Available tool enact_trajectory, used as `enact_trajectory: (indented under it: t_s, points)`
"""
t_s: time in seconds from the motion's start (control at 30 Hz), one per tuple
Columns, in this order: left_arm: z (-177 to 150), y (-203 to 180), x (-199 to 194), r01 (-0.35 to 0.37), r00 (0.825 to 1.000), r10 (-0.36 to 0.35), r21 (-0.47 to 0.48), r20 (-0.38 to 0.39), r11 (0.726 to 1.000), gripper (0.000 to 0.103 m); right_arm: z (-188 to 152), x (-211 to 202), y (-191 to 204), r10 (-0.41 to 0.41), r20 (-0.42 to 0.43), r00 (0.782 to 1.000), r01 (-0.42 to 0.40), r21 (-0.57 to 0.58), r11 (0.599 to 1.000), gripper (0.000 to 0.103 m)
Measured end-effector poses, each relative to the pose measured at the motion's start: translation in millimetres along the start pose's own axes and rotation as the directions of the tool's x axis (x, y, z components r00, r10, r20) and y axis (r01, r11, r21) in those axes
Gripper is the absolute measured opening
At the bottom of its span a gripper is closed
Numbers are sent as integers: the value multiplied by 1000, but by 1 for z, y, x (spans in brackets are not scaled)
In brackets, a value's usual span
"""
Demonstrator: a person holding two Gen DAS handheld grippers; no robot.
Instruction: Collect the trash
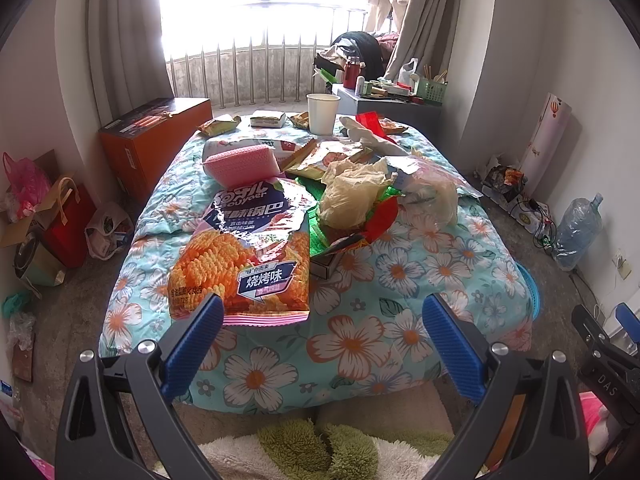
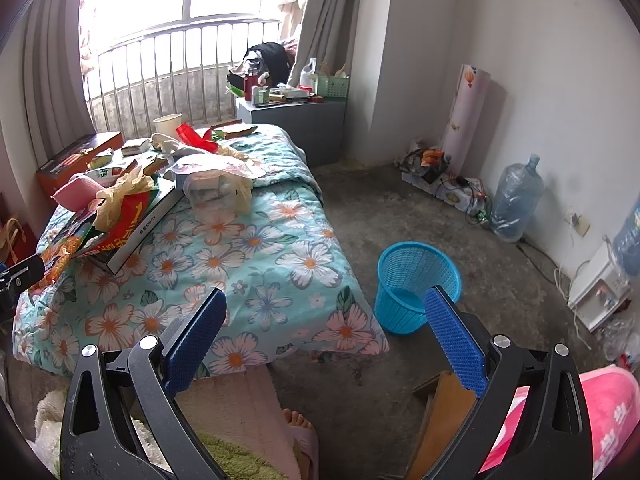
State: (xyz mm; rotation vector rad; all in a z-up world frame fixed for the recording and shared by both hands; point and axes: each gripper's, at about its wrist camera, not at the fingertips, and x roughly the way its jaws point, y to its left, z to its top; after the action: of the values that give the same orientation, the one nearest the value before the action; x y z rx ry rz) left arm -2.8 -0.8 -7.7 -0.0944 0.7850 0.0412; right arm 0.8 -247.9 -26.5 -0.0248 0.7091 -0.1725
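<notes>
Trash lies piled on a table draped in a floral quilt [image 1: 360, 336]. Nearest is a big orange and blue snack bag [image 1: 248, 256], then a crumpled yellowish plastic bag [image 1: 352, 192], a clear plastic bag [image 1: 432, 192], a pink sponge [image 1: 240, 166] and a white paper cup [image 1: 322, 113]. My left gripper [image 1: 322, 312] hangs open just short of the snack bag, its left pad by the bag's lower corner. My right gripper [image 2: 324, 308] is open and holds nothing, over the quilt's corner [image 2: 256, 264]. A blue mesh waste basket [image 2: 416, 284] stands on the floor beside it.
An orange box [image 1: 148, 140] and bags [image 1: 64, 216] crowd the floor on the left. At the back right a grey cabinet [image 2: 292, 124] carries clutter. A water jug [image 2: 516, 200], cables and a white appliance [image 2: 596, 292] line the right wall. A person's foot [image 2: 296, 420] shows below.
</notes>
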Motion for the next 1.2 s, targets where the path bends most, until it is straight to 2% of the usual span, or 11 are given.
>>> enact_trajectory:
  t_s: [0.3,0.43,0.53,0.67,0.83,0.9,1.03,1.2]
  points:
    - [-2,6,-4,21,1000,-21,14,12,1000,97,2,3,6,38,6,999,-38,7,999,95]
    - [-2,17,-13,58,996,-59,17,72,998,97,10,3,14,92,32,995,-92,3,996,95]
    - [1,35,-23,88,985,-88,10,151,996,97,21,1,21,137,64,989,-137,-6,991,95]
    - [8,66,-34,84,965,-80,-3,251,996,97,40,2,37,230,125,965,-230,-17,973,95]
    - [25,114,-28,128,945,-102,-61,312,990,97,54,13,66,329,210,921,-325,-52,944,95]
    - [36,133,-19,146,940,-110,-90,322,985,97,56,20,77,359,212,909,-350,-82,933,95]
    - [61,162,0,140,943,-94,-126,319,982,97,62,35,90,427,197,883,-416,-97,904,95]
    - [97,187,26,201,945,-148,-159,292,967,93,73,59,94,484,132,865,-478,-79,875,95]
